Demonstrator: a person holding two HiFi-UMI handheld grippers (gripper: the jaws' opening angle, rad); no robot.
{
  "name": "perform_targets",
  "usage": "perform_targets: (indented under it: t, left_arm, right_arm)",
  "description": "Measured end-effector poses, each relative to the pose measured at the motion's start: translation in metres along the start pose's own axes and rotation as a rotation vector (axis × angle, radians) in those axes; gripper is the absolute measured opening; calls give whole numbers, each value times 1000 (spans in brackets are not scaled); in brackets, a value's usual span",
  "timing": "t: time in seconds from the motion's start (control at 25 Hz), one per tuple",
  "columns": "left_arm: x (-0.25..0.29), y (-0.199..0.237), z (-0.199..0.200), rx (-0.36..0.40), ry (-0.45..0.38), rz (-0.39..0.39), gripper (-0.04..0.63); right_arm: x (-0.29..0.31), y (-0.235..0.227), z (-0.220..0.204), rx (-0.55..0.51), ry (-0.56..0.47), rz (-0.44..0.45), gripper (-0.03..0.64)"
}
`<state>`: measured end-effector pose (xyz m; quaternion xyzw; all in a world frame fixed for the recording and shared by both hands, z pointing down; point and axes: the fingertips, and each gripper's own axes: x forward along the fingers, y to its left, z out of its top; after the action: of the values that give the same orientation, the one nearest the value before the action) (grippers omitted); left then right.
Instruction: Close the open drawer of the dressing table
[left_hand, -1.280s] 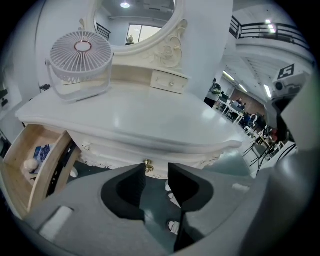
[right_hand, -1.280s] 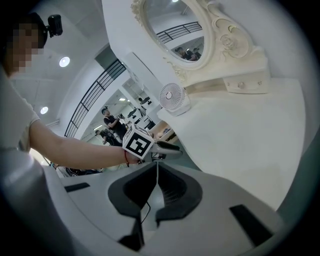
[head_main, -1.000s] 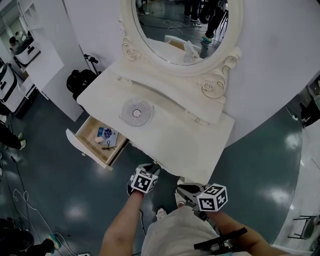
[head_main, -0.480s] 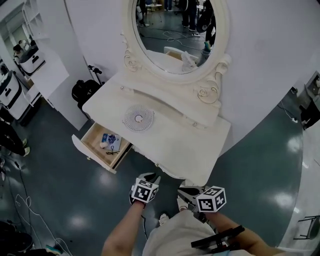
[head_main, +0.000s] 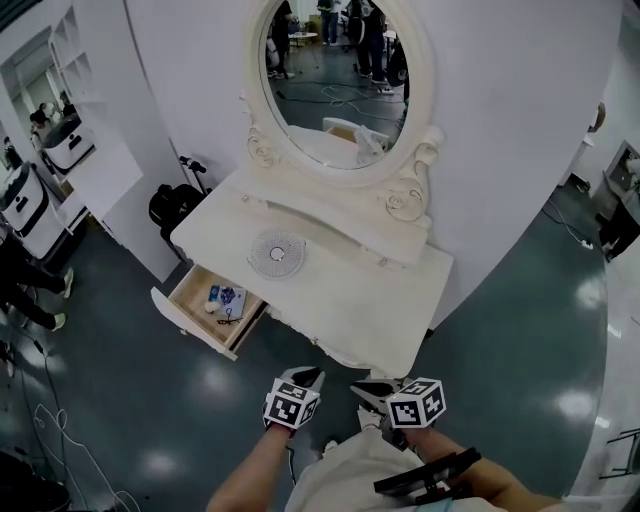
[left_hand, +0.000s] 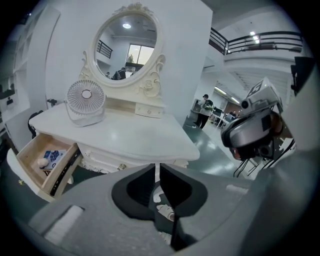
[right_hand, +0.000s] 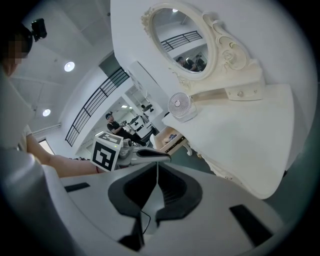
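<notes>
the white bench (head_main: 345, 300) stands on a glossy dark floor (head_main: 520, 330). a small round fan (head_main: 277, 252) sits on its top, toward the left, and an oval mirror (head_main: 335, 70) rises at the back. its left drawer (head_main: 190, 295) stands open with small items inside.

One cream-white carved dressing table (head_main: 400, 310) is counted, with one oval mirror in a scrolled cream frame (head_main: 335, 80) at its 12 o'clock. One small round white desk fan (head_main: 277, 252) is seen on the surface, toward 10 o'clock. One pale wooden drawer (head_main: 185, 322) is found open at the table's 8 o'clock. Three small items can be made out inside it: one blue-and-white packet (head_main: 228, 297), one small white piece (head_main: 212, 308) and one thin black piece (head_main: 229, 321). One bulky black object (head_main: 172, 205) is counted on the floor at 9 o'clock.
</notes>
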<state>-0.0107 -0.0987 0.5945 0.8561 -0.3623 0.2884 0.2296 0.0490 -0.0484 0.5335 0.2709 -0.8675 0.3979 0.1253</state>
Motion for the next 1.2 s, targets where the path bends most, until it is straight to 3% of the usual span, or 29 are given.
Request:
perform_targets:
  t: [0.4, 0.68, 1.2]
  left_arm:
    - [-29, -22, 4, -68, -75, -19, 14]
    - [-57, -30, 6, -178, -142, -21, 12]
    - [-92, -26, -10, -290, -128, 10, 13]
  right_arm:
    - [-1, 16, 0, -12, -18, 20, 18]
    - [1, 30, 2, -61, -18, 38, 18]
    - [6, 56, 7, -116, 1, 76, 18]
